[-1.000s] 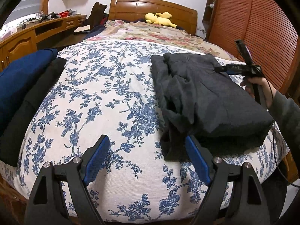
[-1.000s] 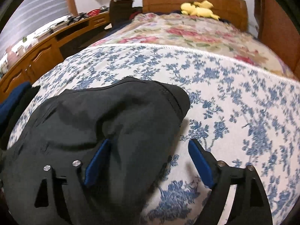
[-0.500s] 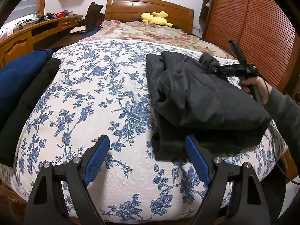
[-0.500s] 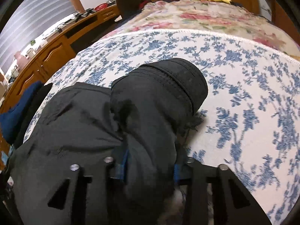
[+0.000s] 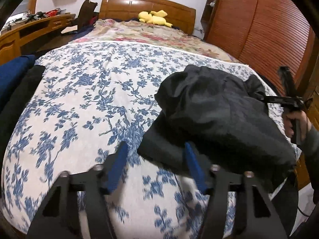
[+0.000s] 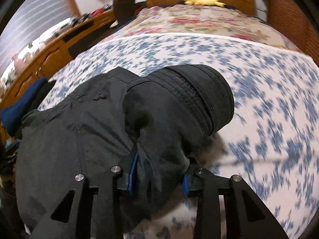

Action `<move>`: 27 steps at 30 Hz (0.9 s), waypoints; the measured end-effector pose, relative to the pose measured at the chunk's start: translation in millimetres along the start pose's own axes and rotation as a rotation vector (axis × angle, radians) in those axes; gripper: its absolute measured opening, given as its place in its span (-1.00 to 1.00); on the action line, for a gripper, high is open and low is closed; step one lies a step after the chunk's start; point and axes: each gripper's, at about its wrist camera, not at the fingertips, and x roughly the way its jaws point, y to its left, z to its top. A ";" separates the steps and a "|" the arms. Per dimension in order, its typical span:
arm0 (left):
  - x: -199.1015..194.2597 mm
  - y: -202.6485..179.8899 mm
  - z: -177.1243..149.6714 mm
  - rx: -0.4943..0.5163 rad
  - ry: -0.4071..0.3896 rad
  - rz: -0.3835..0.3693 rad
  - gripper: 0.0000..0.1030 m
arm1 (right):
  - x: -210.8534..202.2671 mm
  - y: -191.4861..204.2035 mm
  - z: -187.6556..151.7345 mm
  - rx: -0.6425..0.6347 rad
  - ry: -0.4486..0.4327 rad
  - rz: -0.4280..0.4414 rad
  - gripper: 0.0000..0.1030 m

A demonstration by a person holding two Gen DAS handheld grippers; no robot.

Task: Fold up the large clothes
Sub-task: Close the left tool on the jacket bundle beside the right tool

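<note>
Where a second ago the dark garment [image 5: 219,115] lay flat and squared on the bed's right half with both grippers spread wide, it is now bunched and lifted at two corners. Its long axis runs from the near edge of the bed toward the headboard [image 5: 147,6], tilted a little to the right in the left wrist view, and the far end with the stitched hem [image 6: 199,99] has been curled up and over, pointing toward the headboard. The garment rests on the blue-flowered sheet [image 5: 83,99], on the right side of the bed as that camera sees it. The right gripper [image 6: 159,171] pinches a thick fold of the cloth between its blue pads [image 6: 133,169], its jaws easing slightly apart yet pressing on the fabric; a second ago they stood wide over the flat cloth. The left gripper [image 5: 155,159] has slid right to the near left corner of the garment; its jaws are closing, the right pad [image 5: 192,163] at the cloth edge and the left pad over bare sheet, not yet clamped. A hand [image 5: 297,123] holds the other gripper's handle at far right. A yellow plush toy [image 5: 154,18] lies by the headboard, and dark blue and black clothes [image 5: 14,75] sit at the left edge.
</note>
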 end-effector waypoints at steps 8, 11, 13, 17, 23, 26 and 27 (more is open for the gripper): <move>17.1 -6.3 1.2 0.001 0.043 -0.005 0.02 | 8.2 2.0 0.5 0.037 -0.015 -0.046 0.19; 18.9 -6.9 -1.3 -0.008 0.053 0.002 0.02 | 22.1 3.2 6.6 0.049 -0.022 -0.075 0.43; 20.8 -6.6 -2.6 -0.013 0.063 0.005 0.02 | 33.4 4.7 9.5 0.067 -0.010 -0.071 0.47; 22.3 -6.3 -5.1 -0.019 0.070 0.012 0.03 | 38.5 11.3 7.3 0.057 -0.024 -0.089 0.52; 28.1 -6.5 -4.8 -0.026 0.089 0.031 0.07 | 41.8 7.1 2.4 0.069 -0.030 -0.074 0.55; 31.1 -7.3 -2.8 -0.032 0.095 0.044 0.07 | 42.8 4.4 2.2 0.073 -0.025 -0.068 0.55; 30.9 -7.8 -2.7 -0.039 0.096 0.047 0.07 | 42.8 4.3 2.3 0.073 -0.023 -0.068 0.55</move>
